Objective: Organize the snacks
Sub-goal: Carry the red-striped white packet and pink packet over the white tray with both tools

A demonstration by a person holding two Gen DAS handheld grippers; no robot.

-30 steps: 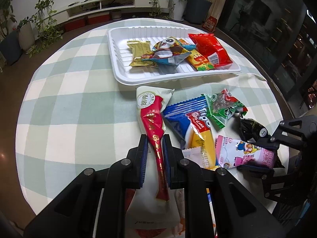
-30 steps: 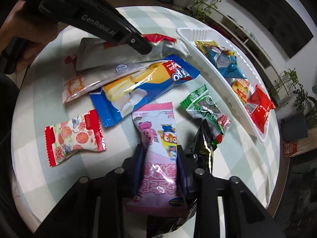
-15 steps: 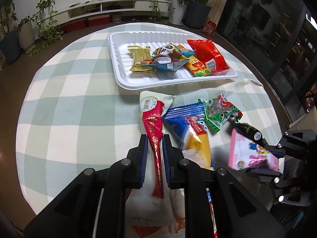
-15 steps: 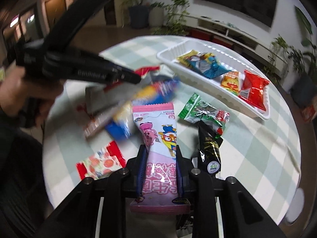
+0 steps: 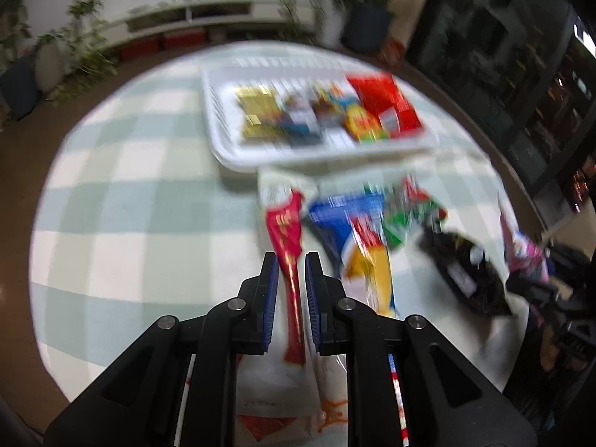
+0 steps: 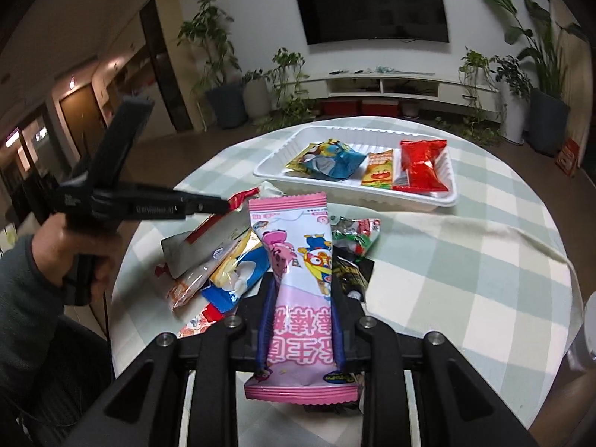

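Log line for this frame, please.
left gripper: shut on red-white packet | right gripper: shut on pink packet | tray: four snacks

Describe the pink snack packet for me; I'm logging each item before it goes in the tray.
The pink snack packet is a glossy plastic pillow pack, sealed, with crimped zigzag ends, cartoon characters on a white and pink panel and large pink lettering. The right claw clamps it by its long edges, lifted clear of the checked tablecloth above the loose snacks. Its far end points toward the white tray. Nothing else visibly touches it.
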